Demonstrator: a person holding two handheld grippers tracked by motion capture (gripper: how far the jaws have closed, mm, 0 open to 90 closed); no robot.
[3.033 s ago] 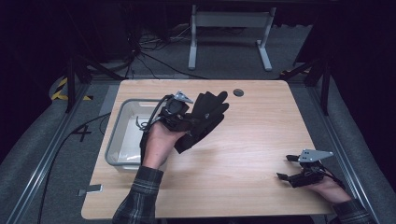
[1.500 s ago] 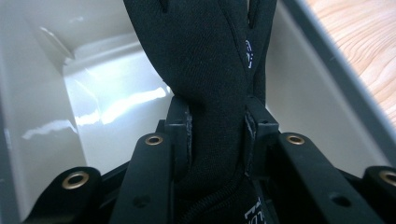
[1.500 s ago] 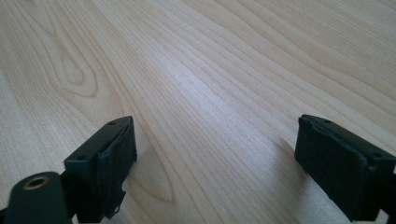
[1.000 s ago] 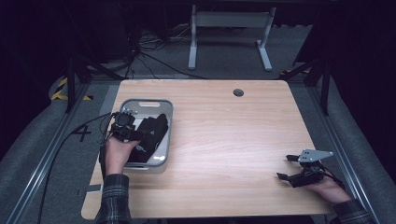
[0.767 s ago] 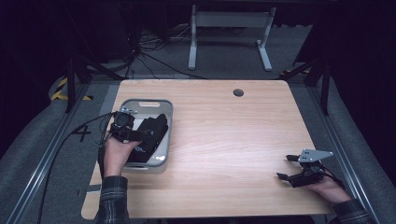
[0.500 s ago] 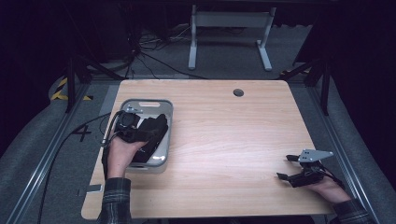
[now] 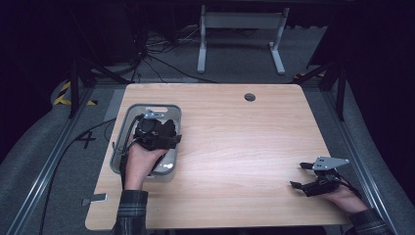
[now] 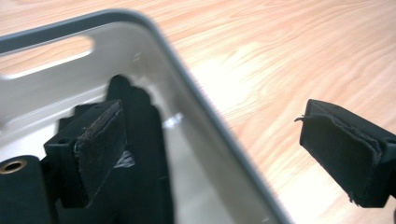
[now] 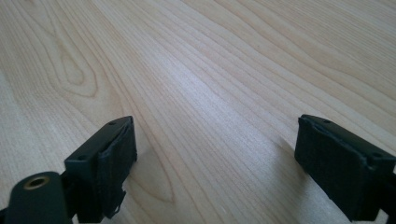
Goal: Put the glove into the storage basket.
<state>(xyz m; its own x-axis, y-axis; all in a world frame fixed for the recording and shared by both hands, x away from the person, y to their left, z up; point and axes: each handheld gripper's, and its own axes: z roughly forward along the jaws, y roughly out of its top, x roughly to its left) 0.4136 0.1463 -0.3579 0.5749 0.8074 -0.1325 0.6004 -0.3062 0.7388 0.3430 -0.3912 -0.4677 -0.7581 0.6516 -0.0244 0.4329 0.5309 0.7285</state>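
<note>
Wood table: L tool just let go, black glove now in tray.

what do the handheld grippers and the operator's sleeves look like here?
Both grippers are black with two jaws faced in worn, frayed black pads. The right gripper carries a grey three-cornered plate on top. The left gripper trails a black cable toward the table's left edge. A brass-coloured insert sits in the body of each, low left in each gripper view. Both sleeves are dark plaid.
</note>
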